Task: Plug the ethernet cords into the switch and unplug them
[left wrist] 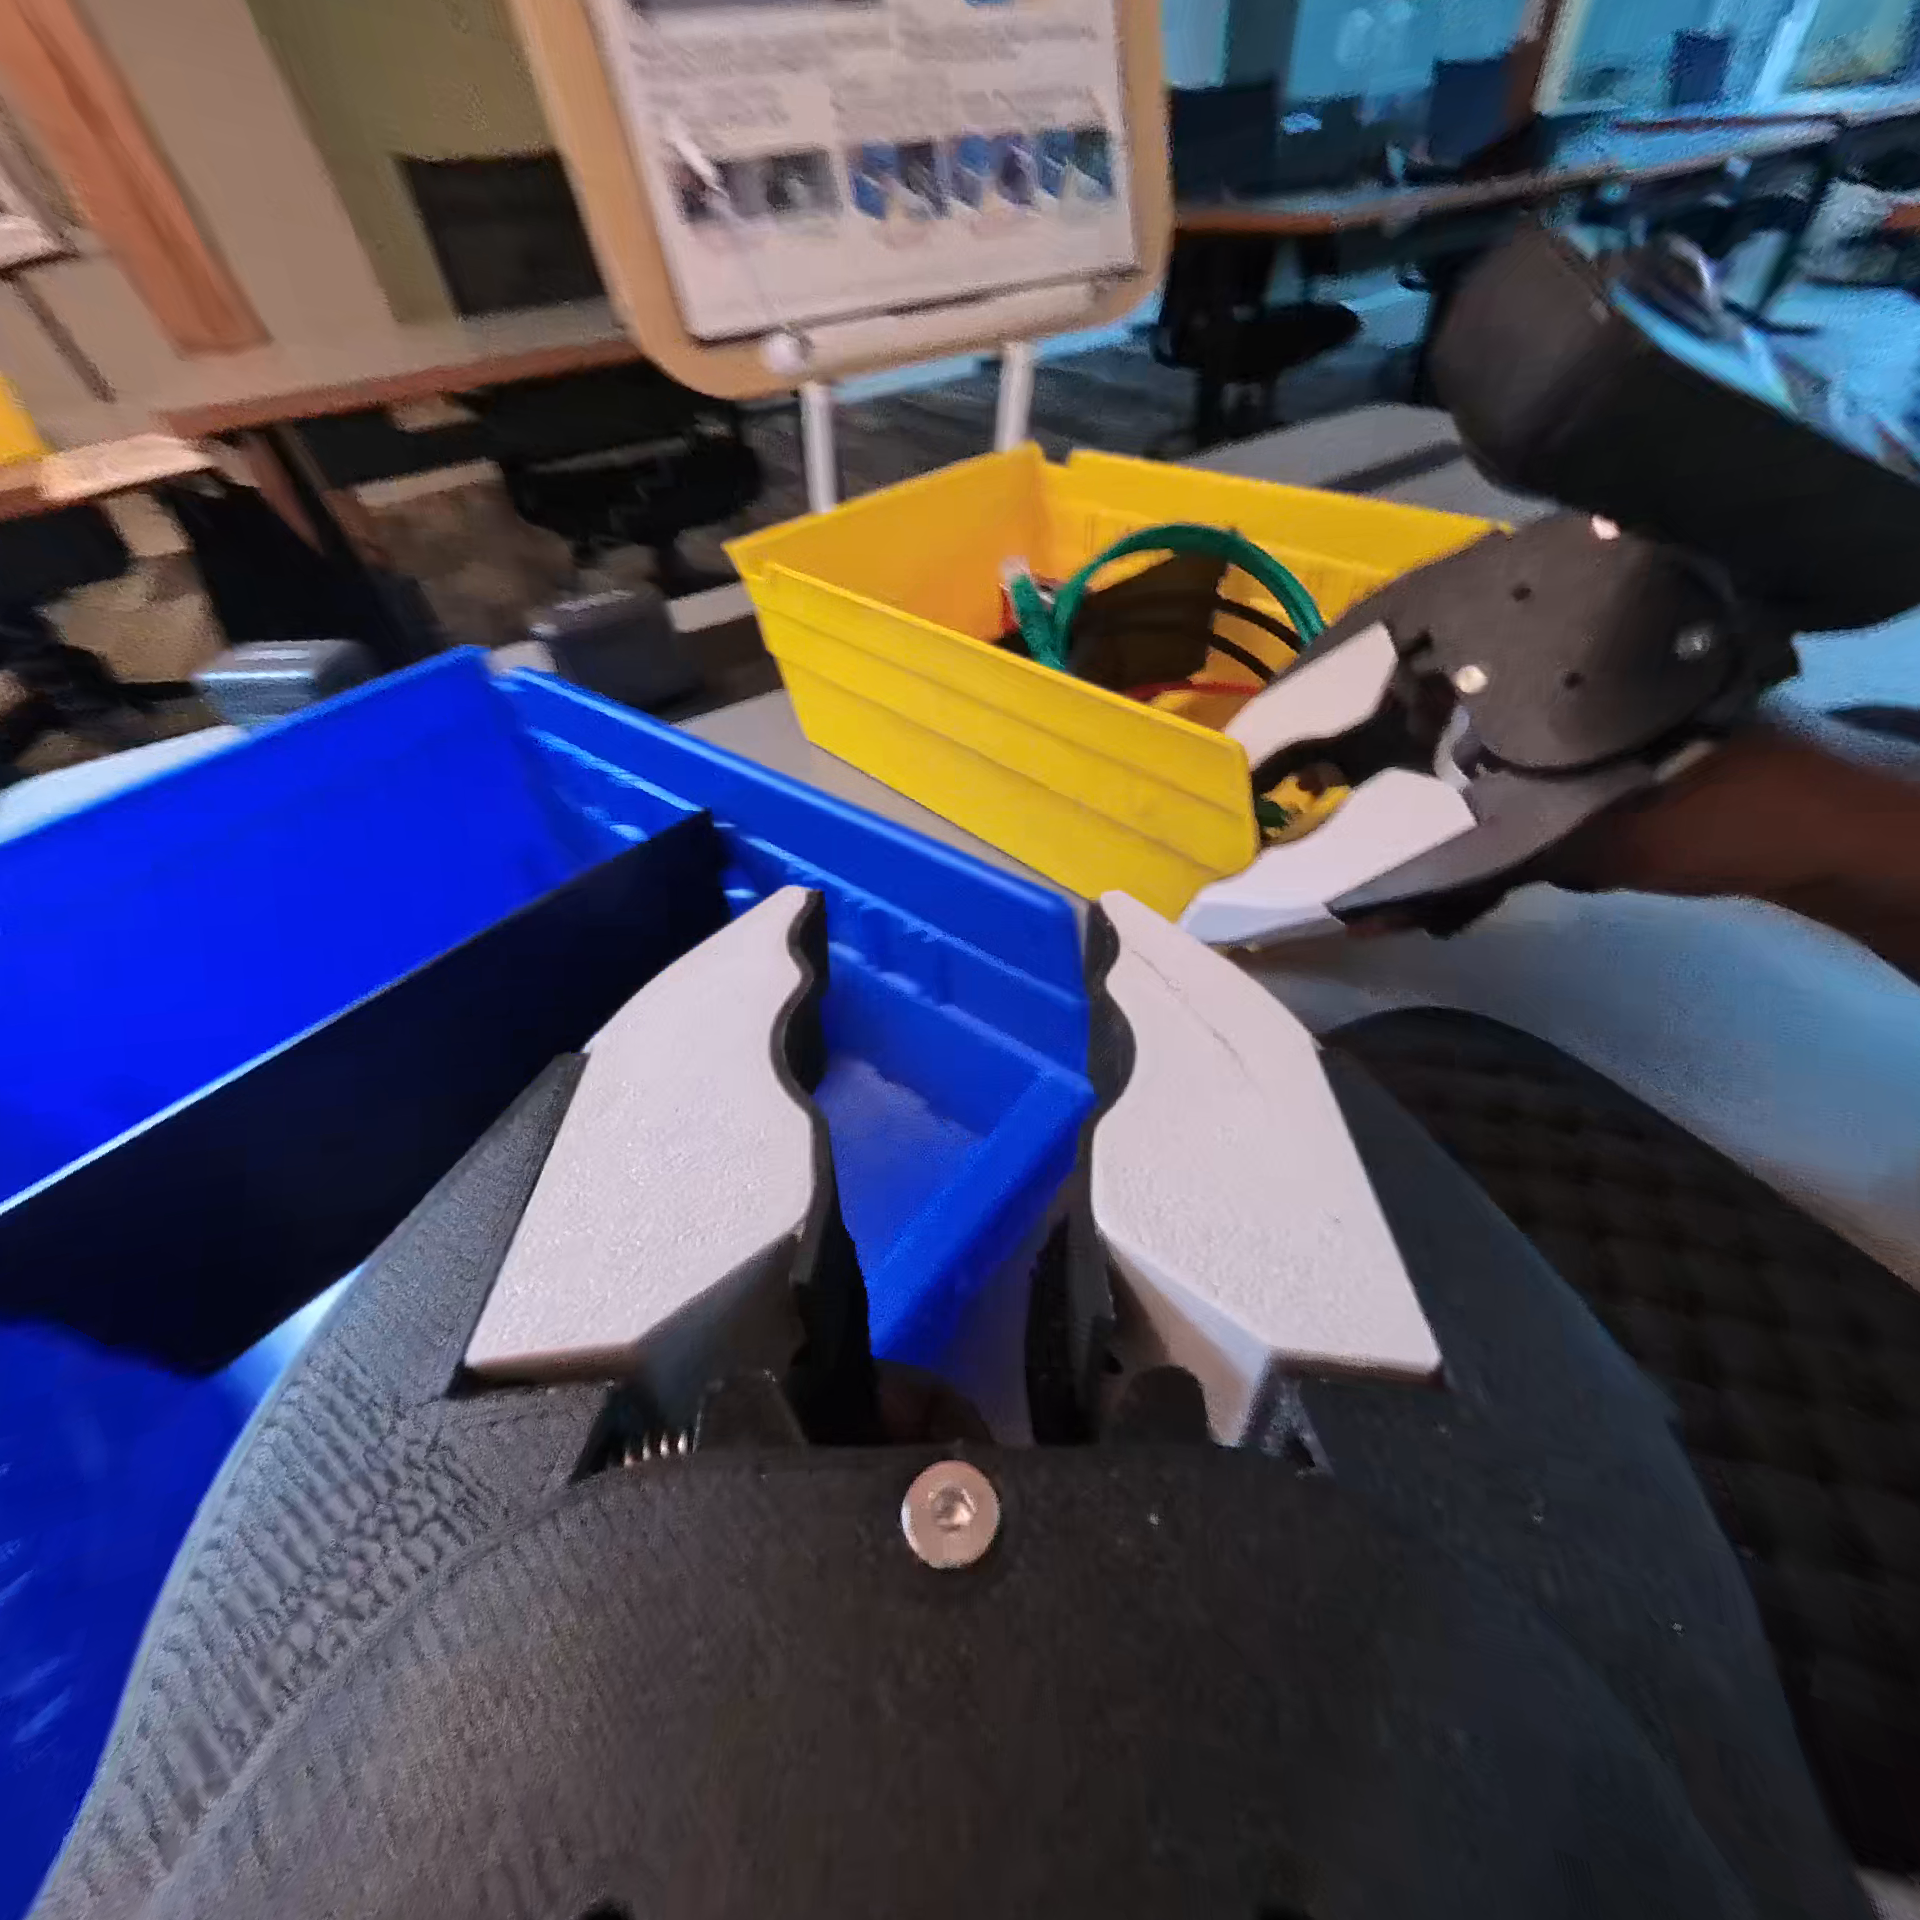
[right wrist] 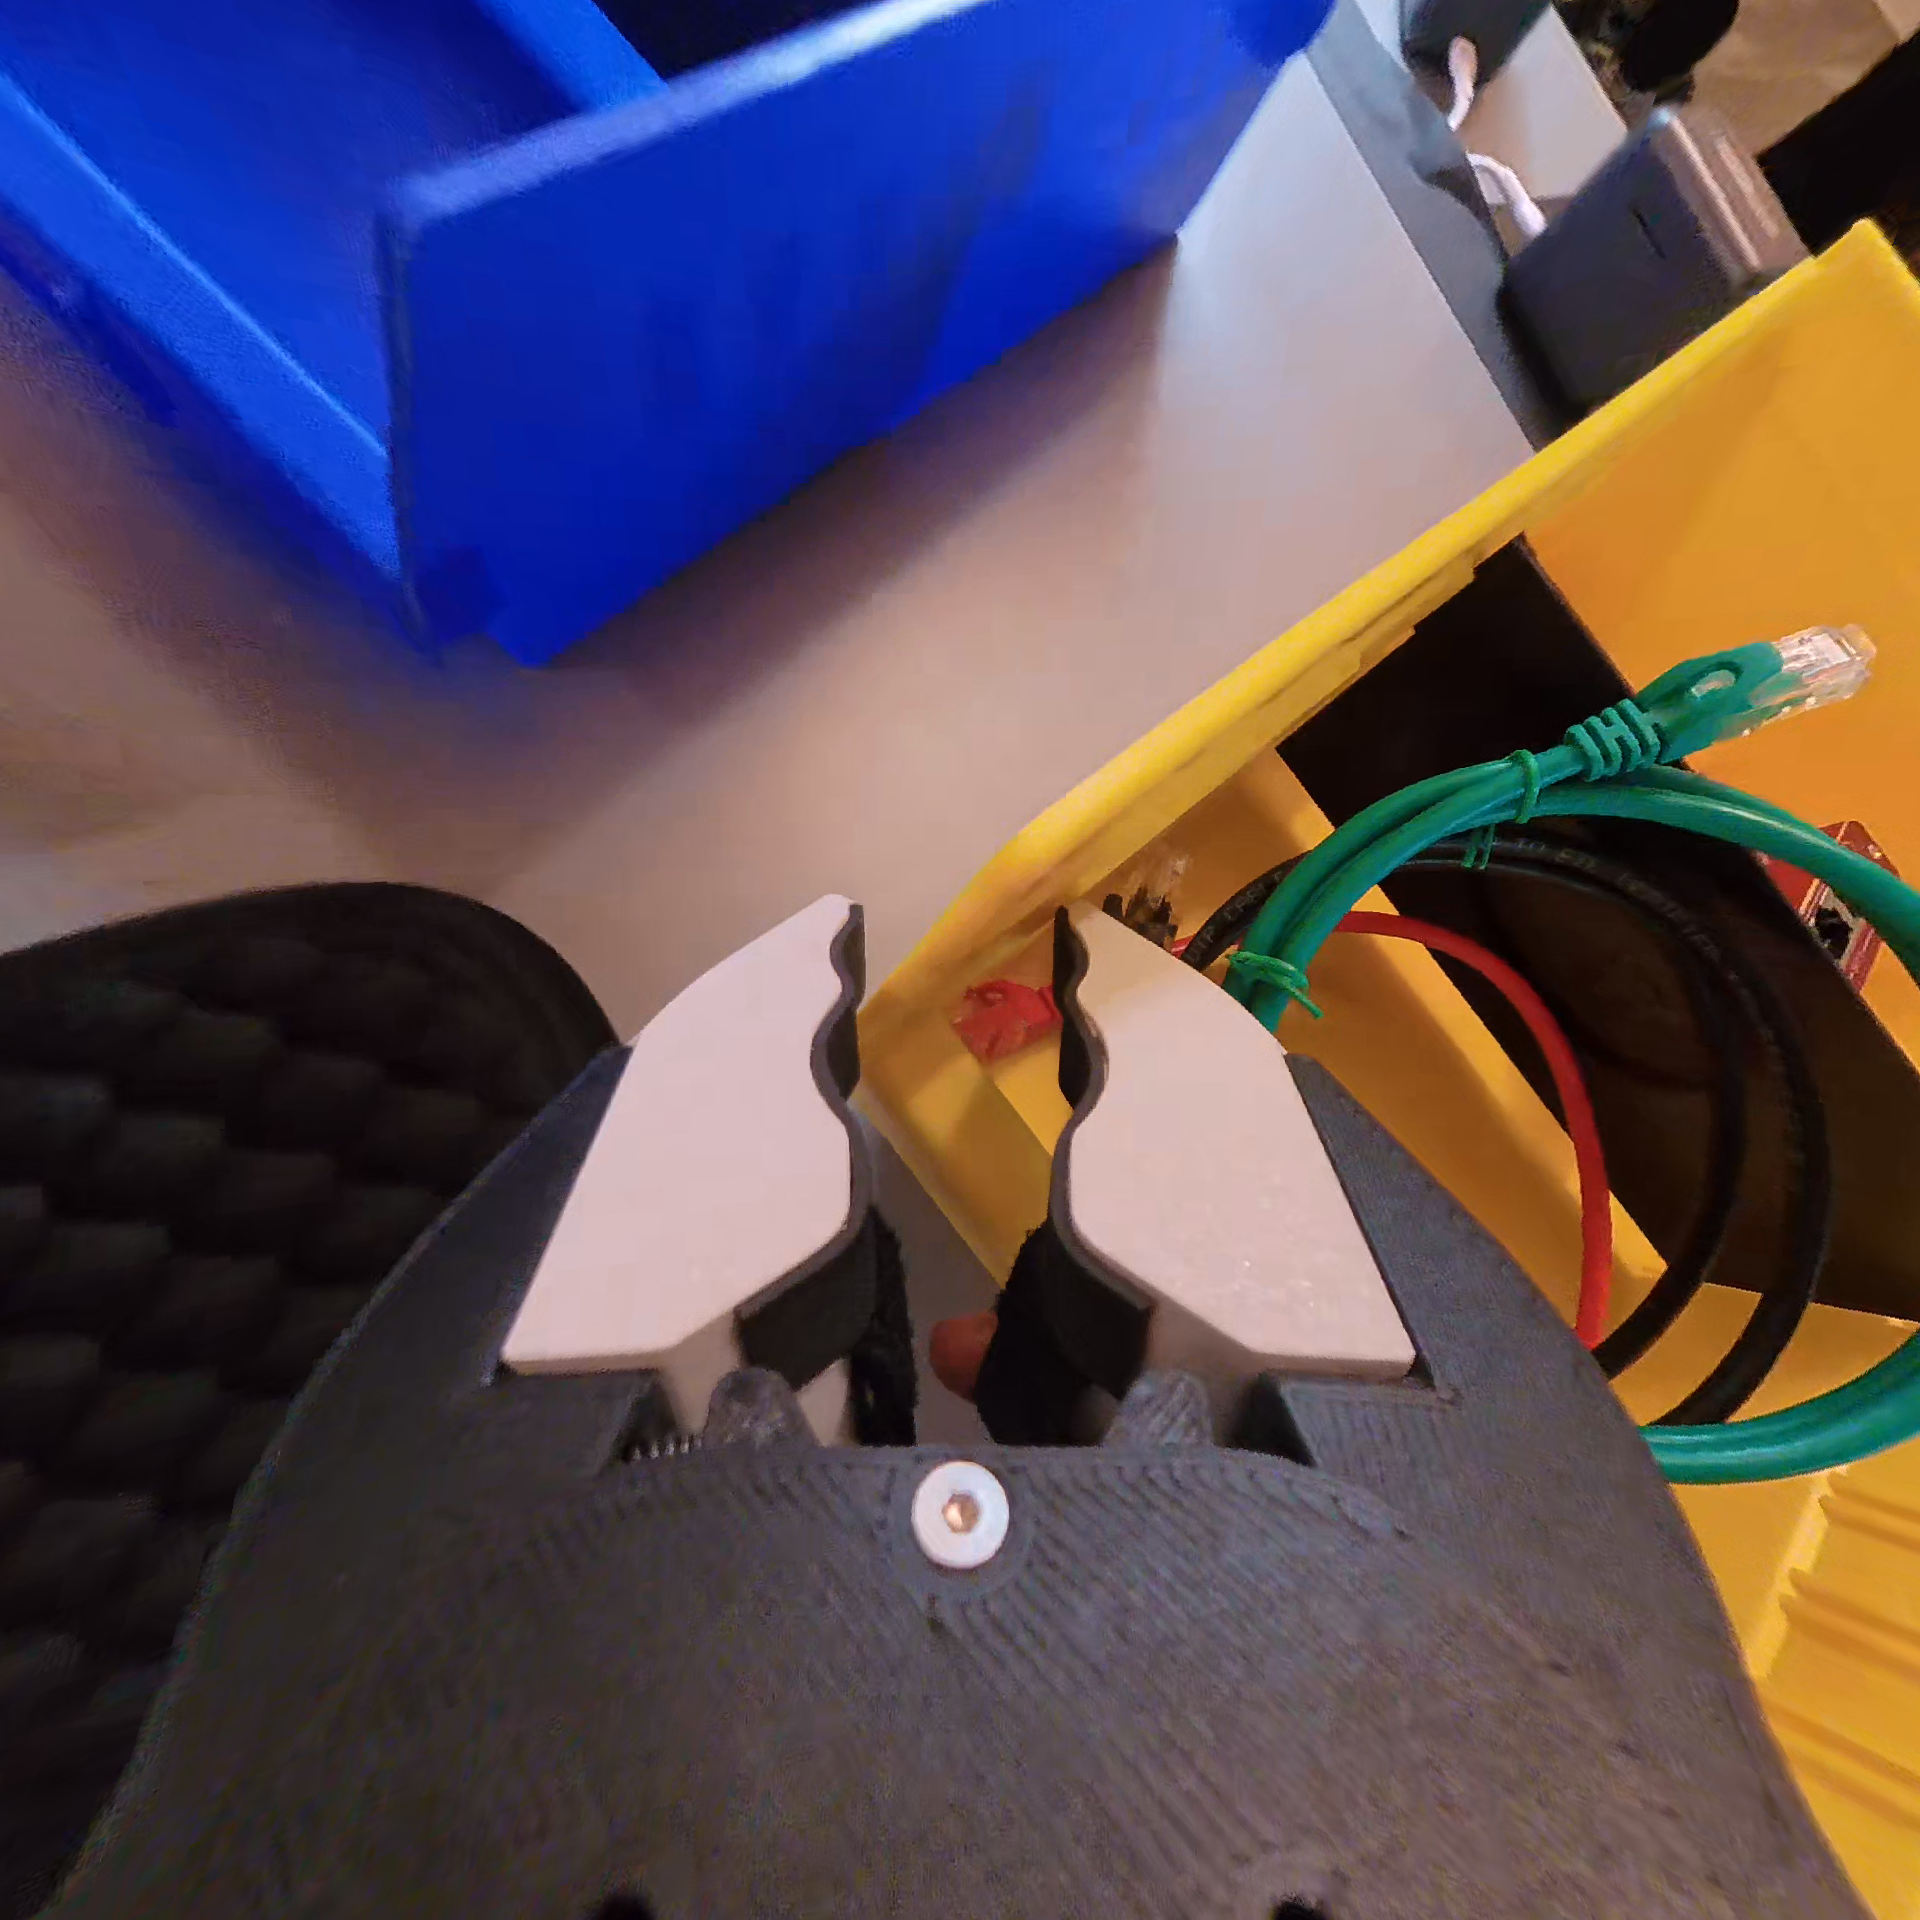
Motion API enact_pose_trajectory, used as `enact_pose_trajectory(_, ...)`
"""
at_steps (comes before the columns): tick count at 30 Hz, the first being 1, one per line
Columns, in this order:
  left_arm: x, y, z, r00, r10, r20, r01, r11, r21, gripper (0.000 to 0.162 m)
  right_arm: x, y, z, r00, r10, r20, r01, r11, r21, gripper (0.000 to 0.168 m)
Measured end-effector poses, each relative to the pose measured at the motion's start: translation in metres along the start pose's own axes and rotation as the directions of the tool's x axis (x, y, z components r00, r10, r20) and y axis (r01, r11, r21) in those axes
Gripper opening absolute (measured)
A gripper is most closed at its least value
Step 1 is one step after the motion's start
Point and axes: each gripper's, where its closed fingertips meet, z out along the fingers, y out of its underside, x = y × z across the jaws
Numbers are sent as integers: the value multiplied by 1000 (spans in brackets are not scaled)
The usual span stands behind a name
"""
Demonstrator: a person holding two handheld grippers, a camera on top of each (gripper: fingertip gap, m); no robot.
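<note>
Table [right wrist: 1039, 582] holds probably coiled cords [right wrist: 1714, 821].

lab/office | poster board [left wrist: 862, 156] | desks [left wrist: 1455, 197] | office chairs [left wrist: 1247, 312]

Both bins, blue [left wrist: 312, 883] and yellow [right wrist: 1299, 665], look like smooth, slightly glossy plastic; the surface [right wrist: 935, 582] is matt grey. Tongs [left wrist: 956, 935] are rough, layered printed plastic.

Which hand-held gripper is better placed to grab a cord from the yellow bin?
Right. The right hand-held gripper is open at the yellow bin rim, beside the green cord. The left hand-held gripper hangs over the blue bin.
</note>
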Motion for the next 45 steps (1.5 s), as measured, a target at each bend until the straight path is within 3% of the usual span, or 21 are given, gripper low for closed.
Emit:
enact_pose_trajectory(5, -74, 0, -57, 945, -54, 322, 47, 998, 32, 47, -23, -21, 13, 997, -50, 63, 46, 997, 65, 41)
enact_pose_trajectory(10, -124, 20, -100, 848, -145, 510, 140, 989, 48, 56, -44, -54, 2, 989, -33, 146, -6, 967, 255, 39)
enact_pose_trajectory(14, -134, 41, -100, 836, -221, 503, 229, 972, 47, 65, -47, -93, -27, 989, 24, 143, -90, 878, 471, 40)
enact_pose_trajectory(20, -135, 84, -73, 847, -229, 480, 298, 952, -72, 67, -59, -94, -8, 993, 18, 116, -61, 922, 382, 34)
enact_pose_trajectory(22, -133, 94, -64, 853, -226, 471, 308, 946, -103, 60, -60, -94, -4, 995, 9, 100, -43, 937, 346, 30)
enact_pose_trajectory(25, -139, 100, -66, 826, -256, 502, 338, 938, -78, 27, -59, -93, 2, 998, -24, 55, 6, 952, 305, 27)
enact_pose_trajectory(30, -152, 101, -83, 778, -106, 619, 247, 958, -146, 7, -70, -99, 8, 993, -97, 66, 71, 945, 319, 23)
enact_pose_trajectory(33, -152, 82, -91, 758, -134, 638, 245, 965, -88, 5, -68, -111, -4, 987, -159, -19, 153, 903, 401, 19)
enact_pose_trajectory(38, -135, 14, -101, 722, -110, 683, 113, 993, 40, 5, -48, -133, -52, 980, -144, -135, 194, 830, 522, 19)
enact_pose_trajectory(42, -101, -37, -82, 730, -87, 678, 27, 995, 97, 5, -15, -129, -102, 970, -95, -223, 207, 802, 560, 17)
enact_pose_trajectory(45, -68, -69, -52, 777, -77, 625, -13, 990, 139, 6, 13, -112, -143, 951, -49, -306, 222, 795, 564, 17)
